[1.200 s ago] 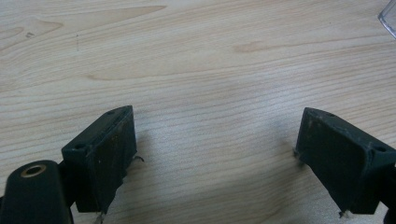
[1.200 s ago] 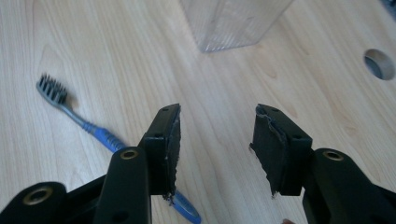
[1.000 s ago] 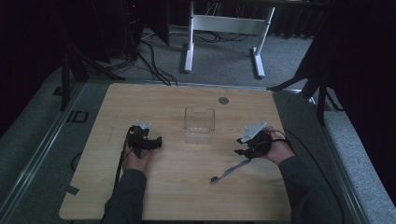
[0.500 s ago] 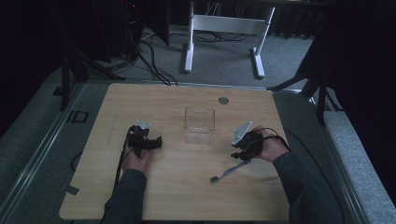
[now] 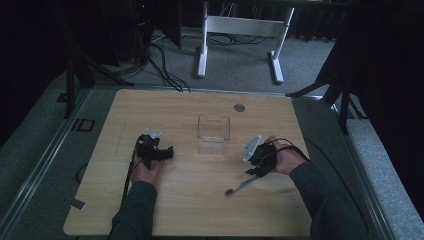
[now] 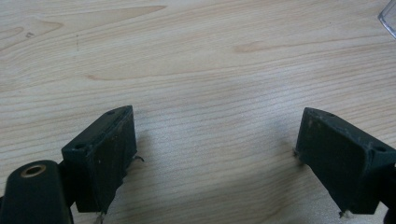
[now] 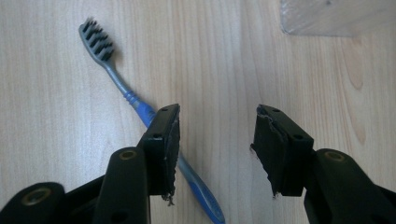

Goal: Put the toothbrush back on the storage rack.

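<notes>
1. The right gripper view shows the toothbrush (image 7: 140,109) in detail: dark bristles point toward the top left, and a grey and blue handle runs down under the left jaw. The high view gives it as a thin pale stick (image 5: 243,184) on the table (image 5: 200,210), just below the right gripper (image 5: 258,162).
2. The right gripper (image 7: 217,149) stands open; its jaws have just been opening, with bare wood in the gap. The handle passes beneath one jaw rather than between the pads.
3. The left gripper (image 6: 215,158) is open wide over bare wood, nothing between its jaws. In the high view it (image 5: 159,151) rests left of the clear box (image 5: 213,134).
4. The clear box stands near the table's middle, between the two grippers and apart from both. The left gripper view catches its corner (image 6: 388,16) at the top right; the right gripper view shows its base (image 7: 336,16) at the top.
5. Open wood lies all round the toothbrush, which is well in from the near edge. A small round disc (image 5: 239,107) sits near the far edge.
6. A dark mark (image 5: 85,124) on the grey surround left of the table looks like lettering but is too small to read.
</notes>
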{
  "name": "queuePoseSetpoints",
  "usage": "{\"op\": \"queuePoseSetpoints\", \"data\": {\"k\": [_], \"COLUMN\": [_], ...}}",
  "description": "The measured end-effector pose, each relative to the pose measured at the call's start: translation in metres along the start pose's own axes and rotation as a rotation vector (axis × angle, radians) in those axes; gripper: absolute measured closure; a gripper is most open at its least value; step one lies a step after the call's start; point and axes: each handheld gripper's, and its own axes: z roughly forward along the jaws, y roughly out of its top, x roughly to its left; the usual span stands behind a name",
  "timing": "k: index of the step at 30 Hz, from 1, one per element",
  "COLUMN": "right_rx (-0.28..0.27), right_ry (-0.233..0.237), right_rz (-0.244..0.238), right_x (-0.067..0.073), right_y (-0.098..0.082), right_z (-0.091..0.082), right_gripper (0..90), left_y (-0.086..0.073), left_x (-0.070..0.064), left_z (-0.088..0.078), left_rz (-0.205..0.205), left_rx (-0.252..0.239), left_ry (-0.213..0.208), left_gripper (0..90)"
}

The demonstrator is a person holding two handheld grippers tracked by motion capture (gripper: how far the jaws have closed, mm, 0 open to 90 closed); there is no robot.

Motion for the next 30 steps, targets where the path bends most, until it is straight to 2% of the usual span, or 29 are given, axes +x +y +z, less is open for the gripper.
{"op": "queuePoseSetpoints", "data": {"k": [6,15,30], "right_rx": [0.012,0.058,0.092], "right_ry": [0.010,0.015,0.029], "right_rz": [-0.035,-0.070,-0.102], "right_x": [0.002,0.004,0.008], "right_y": [0.003,0.004,0.008], "right_z": [0.002,0.005,0.013], "right_gripper": [51.5,53.2,54.1], "left_y": [0.000,0.000,0.000], "left_x": [0.000,0.000,0.000], "left_z": [0.000,0.000,0.000], "left_rz": [0.000,0.000,0.000], "left_rx": [0.000,0.000,0.000], "left_ry": [0.000,0.000,0.000], "left_gripper": [12.4,12.4,12.4]}}
